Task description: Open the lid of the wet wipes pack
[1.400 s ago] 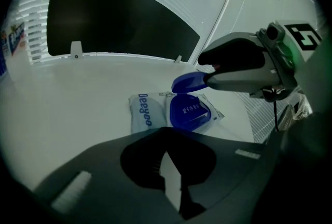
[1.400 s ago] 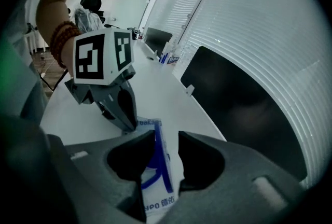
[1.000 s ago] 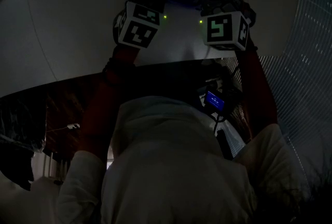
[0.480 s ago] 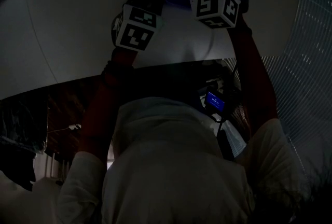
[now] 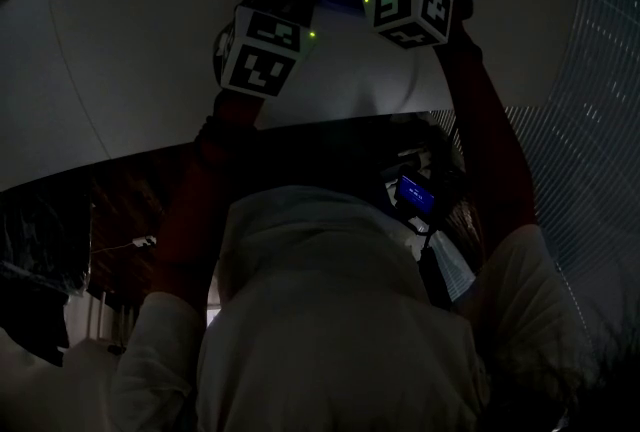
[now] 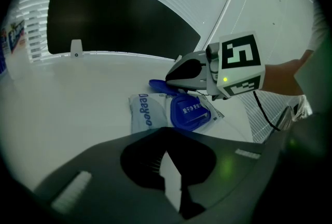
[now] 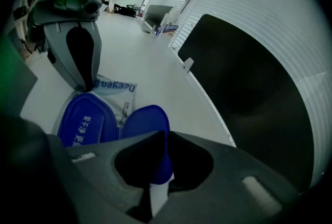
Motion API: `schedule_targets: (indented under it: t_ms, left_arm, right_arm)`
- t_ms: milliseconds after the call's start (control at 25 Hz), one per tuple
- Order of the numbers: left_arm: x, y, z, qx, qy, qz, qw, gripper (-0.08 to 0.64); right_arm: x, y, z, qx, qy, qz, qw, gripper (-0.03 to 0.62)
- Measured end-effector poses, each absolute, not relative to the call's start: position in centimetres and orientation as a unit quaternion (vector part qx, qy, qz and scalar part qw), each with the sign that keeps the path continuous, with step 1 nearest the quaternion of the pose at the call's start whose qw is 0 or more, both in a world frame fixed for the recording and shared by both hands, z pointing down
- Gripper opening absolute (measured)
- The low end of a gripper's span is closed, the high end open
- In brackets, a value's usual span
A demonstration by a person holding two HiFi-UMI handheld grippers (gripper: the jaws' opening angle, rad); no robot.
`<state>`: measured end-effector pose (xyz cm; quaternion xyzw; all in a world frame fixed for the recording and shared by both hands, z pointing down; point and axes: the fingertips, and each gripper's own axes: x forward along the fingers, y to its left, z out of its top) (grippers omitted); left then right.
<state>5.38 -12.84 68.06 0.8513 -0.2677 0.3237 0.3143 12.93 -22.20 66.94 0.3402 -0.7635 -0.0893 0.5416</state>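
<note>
Here our right gripper (image 7: 165,137), angled downward, has just been closing its jaws and clamps the raised blue plastic lid flap (image 7: 148,116) of the pale soft wet wipes pack (image 6: 141,113), which lies just ahead on the white table (image 7: 155,52). Beside it, our left gripper (image 6: 166,151), jaws together, rests its tip on the pack's edge.

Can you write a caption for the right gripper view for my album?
The right gripper, jaws just closed, pinches the lifted blue lid of the wet wipes pack.

Lid (image 7: 147,116) edge between fingers of the right gripper (image 7: 165,136), wet wipes pack (image 6: 147,113) end behind left gripper (image 6: 167,151).
</note>
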Motion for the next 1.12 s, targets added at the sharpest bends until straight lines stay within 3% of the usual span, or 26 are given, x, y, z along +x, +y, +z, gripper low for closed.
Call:
schedule_targets:
  t_ms: [480,1120]
  left_arm:
    - [5.5,-12.8,67.9,0.847,-0.272,0.325,0.319,0.003]
    - [5.6,-15.1,55.2,0.878,-0.293,0.276,0.259,0.003]
  right_arm:
    - [12.8,-22.0,65.8,0.363,-0.773,-0.074,0.515,0.002]
    - [10.7,-19.6,49.6,0.453,-0.82,-0.011,0.351,0.002]
